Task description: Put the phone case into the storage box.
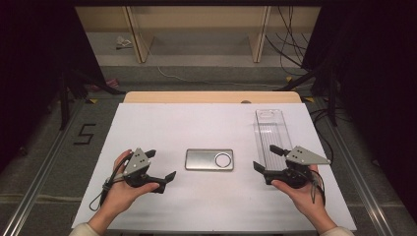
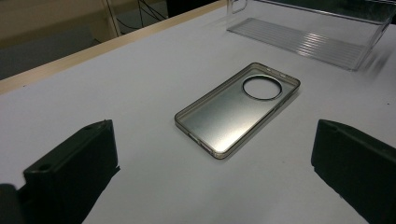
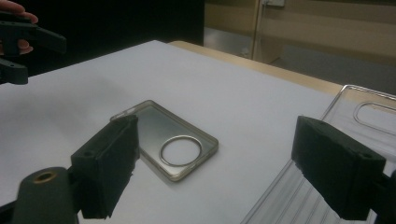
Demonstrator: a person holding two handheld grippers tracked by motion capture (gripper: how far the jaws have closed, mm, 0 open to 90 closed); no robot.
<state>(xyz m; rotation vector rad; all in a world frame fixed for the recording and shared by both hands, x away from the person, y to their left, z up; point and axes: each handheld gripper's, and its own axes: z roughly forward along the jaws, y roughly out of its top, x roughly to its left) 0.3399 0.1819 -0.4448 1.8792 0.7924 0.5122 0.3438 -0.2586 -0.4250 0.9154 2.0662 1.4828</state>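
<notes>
Translucent grey phone case (image 1: 209, 160), round camera cutout toward right, flat, open side up, mid tabletop (image 1: 196, 128), clear ribbed plastic tray (image 1: 272, 135) well to its right

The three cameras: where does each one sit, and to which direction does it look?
High view: above the person's side, looking forward and down on the table; both hands, the left gripper and the right gripper show.
Left gripper view: rides on the left gripper, facing the phone case and the clear tray; own jaws show.
Right gripper view: rides on the right gripper, facing the same case; own jaws show.
All share the phone case.
</notes>
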